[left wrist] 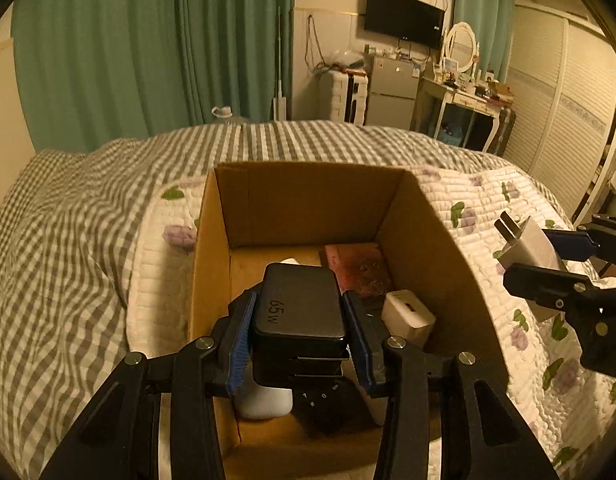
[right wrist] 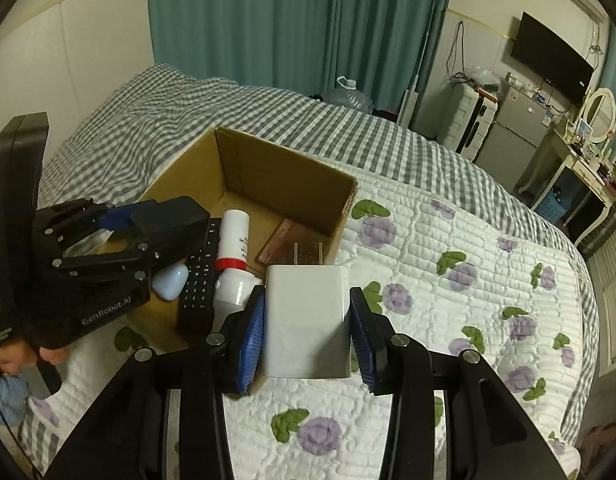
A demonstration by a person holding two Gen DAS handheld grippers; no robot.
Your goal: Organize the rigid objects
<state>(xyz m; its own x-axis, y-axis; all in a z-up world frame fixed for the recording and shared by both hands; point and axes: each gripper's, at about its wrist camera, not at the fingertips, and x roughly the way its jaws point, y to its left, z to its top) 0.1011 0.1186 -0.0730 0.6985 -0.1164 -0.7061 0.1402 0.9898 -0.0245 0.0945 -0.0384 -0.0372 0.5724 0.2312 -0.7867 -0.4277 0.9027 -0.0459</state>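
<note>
In the left wrist view, the left gripper [left wrist: 300, 336] is closed on a black rectangular power adapter marked "65W" [left wrist: 302, 312], its blue-padded fingers [left wrist: 240, 344] pressed to both long sides, holding it above the near part of an open brown cardboard box [left wrist: 216, 248]. Under the adapter, inside the box, a white rounded plastic case [left wrist: 264, 402] lies at the near left and a black remote control [left wrist: 321, 400] just beside it; a small white charger cube [left wrist: 407, 314] sits to the right against the box's right wall, and a flat reddish-brown card [left wrist: 357, 266] lies farther in.

In the right wrist view, the right gripper [right wrist: 306, 332] is clamped on a white square wall charger with two metal prongs [right wrist: 306, 320], prongs pointing away, held over the white quilted bedspread with purple flowers and green leaves [right wrist: 447, 300], just to the right of the box's near corner. From here the box also shows a white cylindrical bottle with a red band [right wrist: 232, 256] lying between the remote and the card.

Beyond the box spreads a grey-and-white checked blanket [right wrist: 308, 120], and farther still hang green curtains [right wrist: 288, 20]. At far right stand a silver fridge [right wrist: 511, 132], a wall-mounted black television [right wrist: 551, 58] and a white dressing table with an oval mirror [right wrist: 595, 120].
</note>
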